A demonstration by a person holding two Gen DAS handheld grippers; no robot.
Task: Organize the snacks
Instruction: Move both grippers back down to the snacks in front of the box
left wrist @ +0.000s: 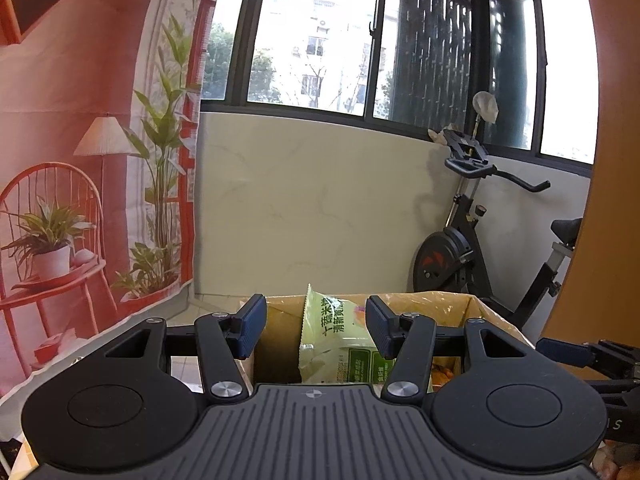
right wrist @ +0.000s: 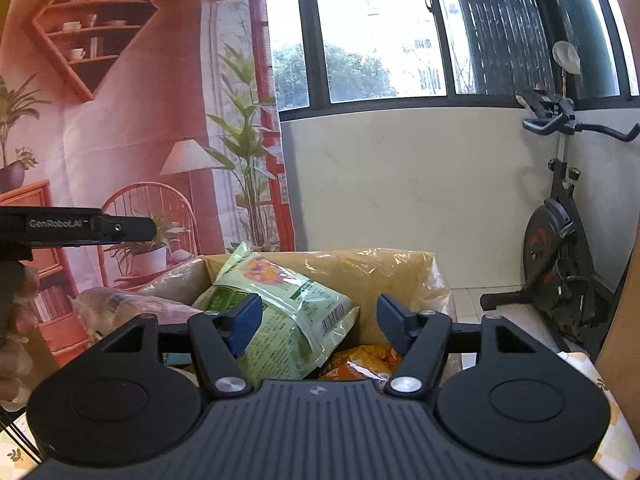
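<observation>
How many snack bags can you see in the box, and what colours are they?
Green snack bag: 1
Orange snack bag: 1
Total: 2 that can be seen in the cardboard box; the grippers may hide more lower down.

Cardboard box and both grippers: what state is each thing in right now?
Brown cardboard box: open at the top, lined with yellowish plastic.
Pale green snack bag: in the box, leaning, sealed.
Orange snack bag: lying low in the box, beneath the green one.
Left gripper: jaws apart, green bag beyond them, not gripped.
Right gripper: jaws apart, green bag by the left pad, not clamped.
</observation>
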